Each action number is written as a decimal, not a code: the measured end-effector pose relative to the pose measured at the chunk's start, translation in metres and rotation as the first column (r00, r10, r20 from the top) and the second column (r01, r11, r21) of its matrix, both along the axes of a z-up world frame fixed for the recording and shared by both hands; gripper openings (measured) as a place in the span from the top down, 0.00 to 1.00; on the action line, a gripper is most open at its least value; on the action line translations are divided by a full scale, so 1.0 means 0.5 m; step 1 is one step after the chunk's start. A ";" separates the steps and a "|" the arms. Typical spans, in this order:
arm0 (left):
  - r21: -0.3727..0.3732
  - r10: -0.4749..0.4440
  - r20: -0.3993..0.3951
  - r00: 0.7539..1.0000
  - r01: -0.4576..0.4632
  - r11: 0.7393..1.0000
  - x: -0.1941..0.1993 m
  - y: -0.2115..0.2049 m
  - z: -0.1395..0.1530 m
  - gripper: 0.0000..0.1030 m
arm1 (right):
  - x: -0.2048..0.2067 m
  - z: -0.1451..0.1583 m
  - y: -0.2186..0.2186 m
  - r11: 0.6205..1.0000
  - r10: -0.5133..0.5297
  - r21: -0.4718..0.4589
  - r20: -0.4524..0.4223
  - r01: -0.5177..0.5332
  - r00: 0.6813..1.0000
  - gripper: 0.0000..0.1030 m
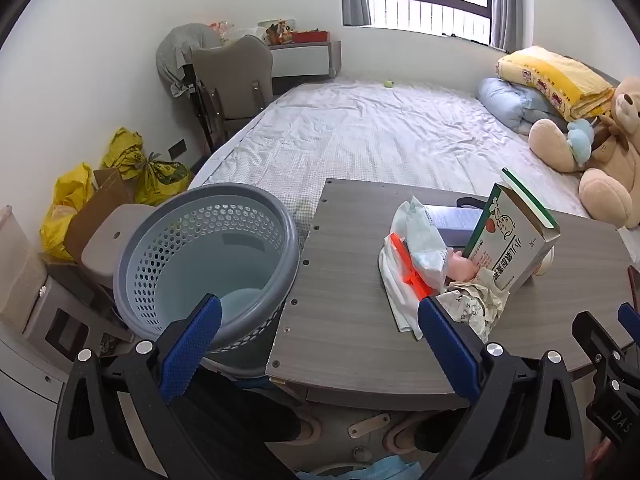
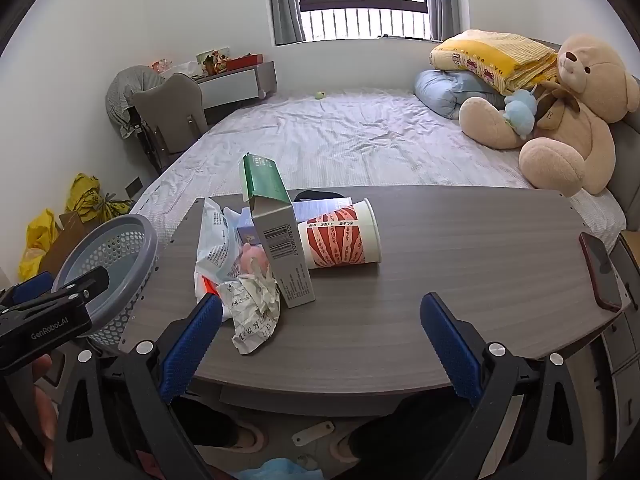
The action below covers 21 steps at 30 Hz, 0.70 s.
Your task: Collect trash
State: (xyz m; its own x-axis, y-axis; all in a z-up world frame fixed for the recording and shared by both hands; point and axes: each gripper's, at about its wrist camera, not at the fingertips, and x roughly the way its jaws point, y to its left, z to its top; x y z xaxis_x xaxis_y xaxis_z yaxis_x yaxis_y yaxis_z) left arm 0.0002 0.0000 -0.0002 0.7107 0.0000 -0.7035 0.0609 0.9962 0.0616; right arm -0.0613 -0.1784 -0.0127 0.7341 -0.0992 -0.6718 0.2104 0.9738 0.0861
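A pile of trash lies on the grey table (image 2: pixel 440 248): a crumpled paper (image 2: pixel 254 312), a green and white carton (image 2: pixel 276 236) standing upright, a red and white paper cup (image 2: pixel 340 236) on its side, a plastic bag (image 2: pixel 214 236) and a pink scrap (image 2: pixel 256 258). In the left wrist view the carton (image 1: pixel 508 236), the crumpled paper (image 1: pixel 476 304) and an orange strip (image 1: pixel 408 266) show. A grey perforated bin (image 1: pixel 208 264) stands left of the table, empty. My left gripper (image 1: pixel 320 344) is open, between bin and pile. My right gripper (image 2: pixel 320 340) is open over the table's front edge.
A dark phone (image 2: pixel 600 272) lies at the table's right edge. A bed (image 2: pixel 340 136) with a teddy bear (image 2: pixel 572 112) and folded blankets (image 2: pixel 492 56) is behind the table. Yellow bags (image 1: pixel 136 168) and a cardboard box (image 1: pixel 100 208) stand on the floor at the left.
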 end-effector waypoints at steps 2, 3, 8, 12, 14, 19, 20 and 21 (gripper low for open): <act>0.002 -0.002 0.000 1.000 0.002 1.000 -0.001 -0.001 0.000 0.06 | 0.000 0.000 0.000 1.000 0.003 0.002 0.003 -0.003 1.000 0.08; -0.001 -0.001 -0.005 1.000 0.001 1.000 0.000 0.000 0.000 0.06 | 0.000 0.000 0.000 1.000 0.003 0.004 0.003 -0.003 1.000 0.08; 0.000 -0.005 -0.004 1.000 0.005 1.000 0.001 -0.001 0.000 0.06 | 0.001 -0.001 0.001 1.000 0.002 0.000 0.001 -0.002 1.000 0.08; 0.004 0.001 -0.004 1.000 -0.001 1.000 0.000 -0.002 0.000 0.06 | 0.007 -0.002 0.004 1.000 0.005 -0.004 0.001 -0.005 1.000 0.08; 0.005 0.001 -0.004 1.000 -0.001 1.000 0.000 -0.003 0.000 0.06 | 0.005 -0.005 0.003 1.000 0.005 -0.005 0.004 -0.005 1.000 0.08; 0.004 0.001 -0.006 1.000 -0.001 1.000 0.001 -0.002 -0.001 0.06 | 0.005 -0.001 0.004 1.000 0.004 -0.005 0.004 -0.004 1.000 0.08; 0.005 0.001 -0.006 1.000 -0.001 1.000 0.001 -0.002 -0.001 0.06 | 0.005 -0.001 0.003 1.000 0.005 -0.004 0.004 -0.005 1.000 0.08; 0.005 0.001 -0.005 1.000 -0.001 1.000 0.001 -0.003 -0.001 0.06 | 0.005 -0.001 0.004 1.000 0.005 -0.004 0.003 -0.005 1.000 0.08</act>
